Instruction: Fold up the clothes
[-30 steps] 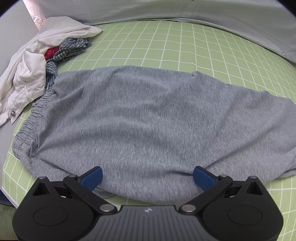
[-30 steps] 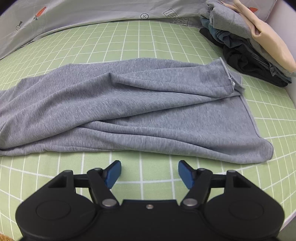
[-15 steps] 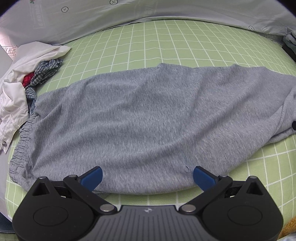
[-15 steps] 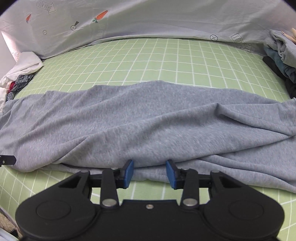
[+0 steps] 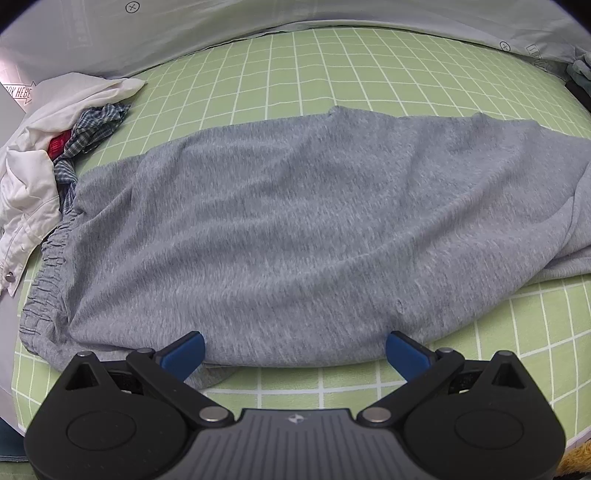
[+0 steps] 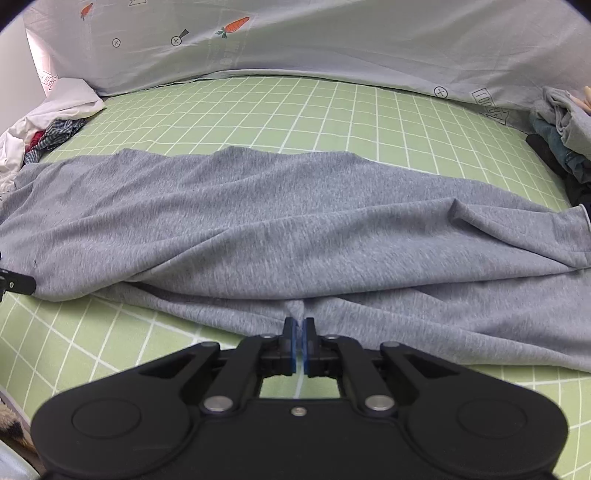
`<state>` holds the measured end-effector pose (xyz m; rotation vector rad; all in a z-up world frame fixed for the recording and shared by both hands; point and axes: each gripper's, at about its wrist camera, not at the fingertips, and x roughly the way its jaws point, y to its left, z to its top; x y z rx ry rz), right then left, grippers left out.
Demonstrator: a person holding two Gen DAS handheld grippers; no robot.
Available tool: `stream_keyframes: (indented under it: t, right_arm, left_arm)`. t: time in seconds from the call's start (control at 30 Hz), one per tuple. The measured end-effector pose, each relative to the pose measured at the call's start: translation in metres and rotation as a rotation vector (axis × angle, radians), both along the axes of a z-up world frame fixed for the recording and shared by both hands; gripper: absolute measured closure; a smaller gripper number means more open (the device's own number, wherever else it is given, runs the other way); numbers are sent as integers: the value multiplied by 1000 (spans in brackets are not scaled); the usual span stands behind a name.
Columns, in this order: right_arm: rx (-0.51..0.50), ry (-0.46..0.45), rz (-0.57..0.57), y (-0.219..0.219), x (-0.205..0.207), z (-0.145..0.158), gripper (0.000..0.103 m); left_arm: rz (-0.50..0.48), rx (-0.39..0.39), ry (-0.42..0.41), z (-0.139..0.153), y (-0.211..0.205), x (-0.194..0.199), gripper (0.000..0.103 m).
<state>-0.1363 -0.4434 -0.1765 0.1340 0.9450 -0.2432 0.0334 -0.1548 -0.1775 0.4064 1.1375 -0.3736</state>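
Grey sweatpants [image 6: 280, 221] are lying across the green checked bed [image 6: 295, 114] as the right tool [image 6: 299, 341], having just closed, is pinching their near edge; the left tool [image 5: 295, 350] is hovering open, readying a fold.

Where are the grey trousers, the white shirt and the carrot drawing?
grey trousers [image 5: 295, 221], left wrist view, middle of the cloth
white shirt [image 5: 29, 184], left wrist view, crumpled body
carrot drawing [image 6: 236, 26], right wrist view, orange root

Bed with green grid sheet [image 6: 325, 110]; grey sweatpants [image 6: 280, 229] spread across it, crumpled white and plaid clothes pile [image 5: 55, 147] at left edge, stacked clothes [image 6: 561, 140] at right.
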Motion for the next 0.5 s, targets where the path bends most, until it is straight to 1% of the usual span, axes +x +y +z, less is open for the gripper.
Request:
stream_keyframes:
  t: [0.07, 0.27, 0.3, 0.4, 0.43, 0.47, 0.5]
  right_arm:
    - [-1, 2, 5, 6, -7, 4, 100]
    - [40, 45, 4, 6, -17, -1, 100]
    - [46, 72, 20, 6, -17, -3, 100]
    - [33, 80, 22, 7, -22, -4, 95]
    - [33, 64, 14, 5, -25, -1, 89]
    - [33, 47, 5, 3, -29, 2, 77]
    - [21, 29, -17, -1, -31, 5, 72]
  left_arm:
    - [0, -2, 4, -1, 1, -1, 0]
    - [16, -11, 11, -3, 4, -3, 0]
    - [20, -15, 9, -2, 5, -3, 0]
    - [34, -24, 4, -1, 4, -4, 0]
    - [36, -28, 0, 0, 4, -4, 0]
    - [39, -35, -7, 2, 3, -5, 0]
    - [42, -42, -13, 3, 1, -4, 0]
